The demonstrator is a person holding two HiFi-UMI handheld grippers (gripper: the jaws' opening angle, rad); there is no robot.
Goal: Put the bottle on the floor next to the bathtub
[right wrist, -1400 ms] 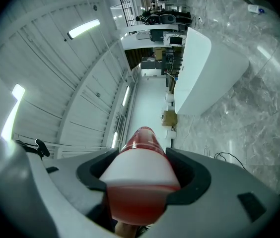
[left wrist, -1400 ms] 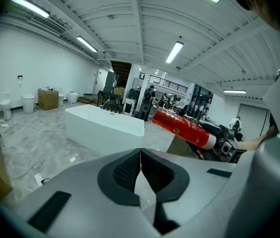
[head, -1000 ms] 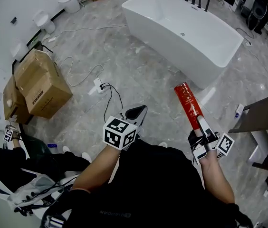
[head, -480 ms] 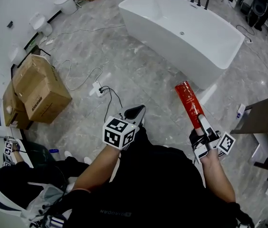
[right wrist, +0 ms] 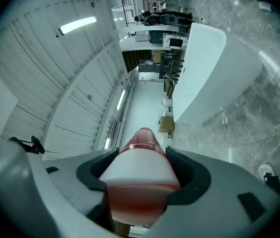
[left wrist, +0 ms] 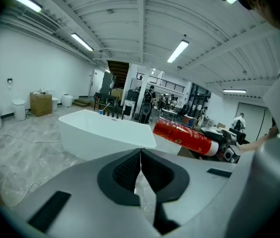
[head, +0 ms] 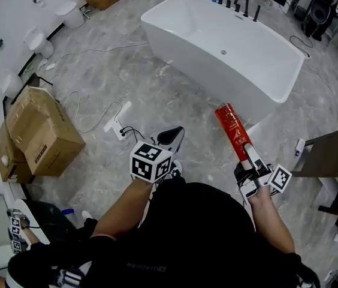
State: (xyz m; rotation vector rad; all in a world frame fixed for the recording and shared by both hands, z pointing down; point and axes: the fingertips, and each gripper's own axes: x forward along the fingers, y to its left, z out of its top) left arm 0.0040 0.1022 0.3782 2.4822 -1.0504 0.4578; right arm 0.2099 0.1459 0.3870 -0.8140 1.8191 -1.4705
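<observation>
At the left edge of the floor [head: 157, 89] stand the cardboard boxes [head: 37, 131]. A white power strip [head: 118, 128] with its cable lies between them and the person.

The left tongs [left wrist: 140, 155] are pressed together with nothing between them. They are held low in front of the body, probably because this job needs only one hand.

Further right, the right tongs [right wrist: 142, 175] are clamped on the white cap end of the red bottle [head: 232, 131]. The bottle is in the air above the floor, and its red body points away from the person toward the near end of the bathtub [head: 217, 83]. I think this grip leaves the bottom free, so it can be stood on the floor. The bare floor just beside the tub's near wall looks a suitable place for it. The bottle is not yet put down.
</observation>
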